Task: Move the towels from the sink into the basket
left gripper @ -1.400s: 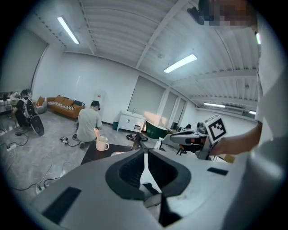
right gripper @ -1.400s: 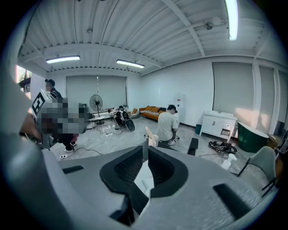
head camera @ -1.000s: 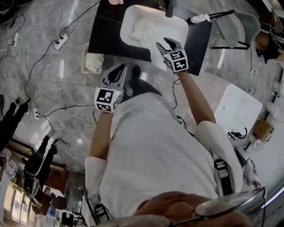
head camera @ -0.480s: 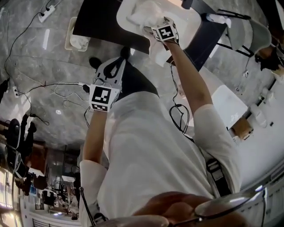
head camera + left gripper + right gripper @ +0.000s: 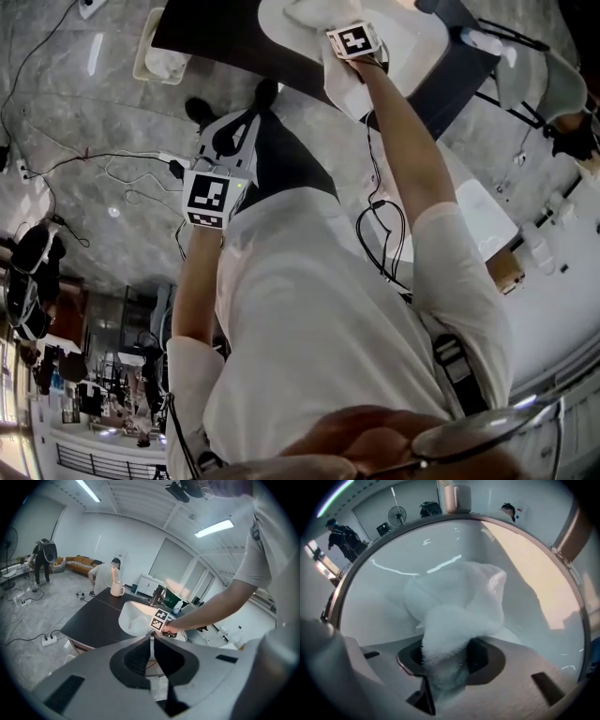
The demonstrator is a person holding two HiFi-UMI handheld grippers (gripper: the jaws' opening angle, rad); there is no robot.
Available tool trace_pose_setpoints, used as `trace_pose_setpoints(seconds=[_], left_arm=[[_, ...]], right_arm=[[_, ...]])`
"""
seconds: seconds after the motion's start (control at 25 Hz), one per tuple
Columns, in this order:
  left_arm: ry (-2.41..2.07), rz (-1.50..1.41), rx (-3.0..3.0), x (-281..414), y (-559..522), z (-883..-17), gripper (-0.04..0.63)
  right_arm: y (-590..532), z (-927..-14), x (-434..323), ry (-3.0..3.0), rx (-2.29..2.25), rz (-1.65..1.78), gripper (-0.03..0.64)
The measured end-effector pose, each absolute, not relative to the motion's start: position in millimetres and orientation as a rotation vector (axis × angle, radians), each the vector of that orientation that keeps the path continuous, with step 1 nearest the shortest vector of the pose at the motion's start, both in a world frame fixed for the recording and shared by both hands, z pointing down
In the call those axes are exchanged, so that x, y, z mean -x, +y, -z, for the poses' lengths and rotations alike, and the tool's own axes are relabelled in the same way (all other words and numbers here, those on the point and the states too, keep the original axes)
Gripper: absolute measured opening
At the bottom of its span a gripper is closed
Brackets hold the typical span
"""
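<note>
Head view: since a second ago the right gripper [image 5: 349, 36] has dropped into the sink [image 5: 412, 42] at 12 o'clock, arm stretched out, pointing down onto the towel [image 5: 314, 11]. The left gripper [image 5: 248, 122], lower too, hangs at 10 o'clock; basket [image 5: 142, 56] at 11. Left gripper view: jaws together, nothing held, angled down. Right gripper view: jaws have just been closing and now pinch the bunched towel, inside the sink.

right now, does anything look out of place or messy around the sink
Nothing spilled or broken. A white towel lies crumpled in the sink, and the right gripper has just closed its jaws on it. Cables trail loosely across the floor.
</note>
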State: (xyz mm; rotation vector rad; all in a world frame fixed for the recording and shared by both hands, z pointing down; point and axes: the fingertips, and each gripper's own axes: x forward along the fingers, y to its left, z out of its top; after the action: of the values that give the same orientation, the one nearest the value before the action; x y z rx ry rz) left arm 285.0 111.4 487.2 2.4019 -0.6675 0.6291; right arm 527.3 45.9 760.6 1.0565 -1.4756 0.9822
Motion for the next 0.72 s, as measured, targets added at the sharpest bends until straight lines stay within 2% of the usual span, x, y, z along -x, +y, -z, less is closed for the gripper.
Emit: trace_pose_setpoints(seconds=[0.08,0.16,0.72], left_arm=[[-0.664,-0.626,-2.401,-280.1,113.2,-484.5,0.026],[-0.663,-0.62,-2.411,-275.1,113.5,-480.0,0.026],[-0.52,-0.594,-2.561,-237.6,110.9,-406.8,0.026]], right_arm=[[40.8,-747.2,-524.7,-1.515,-1.071,-0.919,0.141],[42.8,-727.7,-521.3,-1.552,-1.09,-0.902,0.129],[72.8,-508.4,-460.1,-1.807,-1.405,-0.755,0.12]])
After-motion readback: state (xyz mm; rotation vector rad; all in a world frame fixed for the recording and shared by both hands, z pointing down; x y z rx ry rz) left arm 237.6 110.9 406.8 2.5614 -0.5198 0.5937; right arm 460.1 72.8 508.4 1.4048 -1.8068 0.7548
